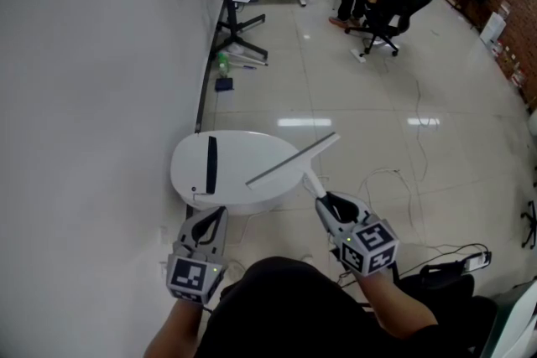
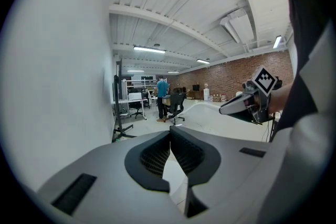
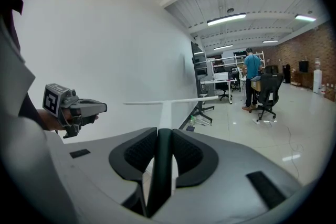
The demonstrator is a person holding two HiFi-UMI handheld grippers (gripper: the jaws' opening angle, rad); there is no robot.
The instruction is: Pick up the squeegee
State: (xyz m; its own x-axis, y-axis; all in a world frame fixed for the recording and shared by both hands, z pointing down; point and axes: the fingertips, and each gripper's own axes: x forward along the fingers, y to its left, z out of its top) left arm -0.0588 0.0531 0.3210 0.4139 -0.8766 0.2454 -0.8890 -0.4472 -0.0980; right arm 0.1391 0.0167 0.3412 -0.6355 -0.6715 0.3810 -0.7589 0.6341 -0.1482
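Left gripper [image 1: 215, 218]: I read jaws clenched together, nothing between them, at near edge of white table [image 1: 189, 172]. Black strip [image 1: 211, 165] lies on tabletop. Squeegee [image 1: 292, 162]: over table's right part, blade crosswise at far end; contact with tabletop unclear. Right gripper [image 1: 324, 200]: jaws grasping squeegee handle.

Your grey right gripper [image 1: 325, 204] clamps the dark squeegee handle [image 3: 160, 165], and beside it your grey left gripper [image 1: 210, 219] hangs with jaws pressed together.
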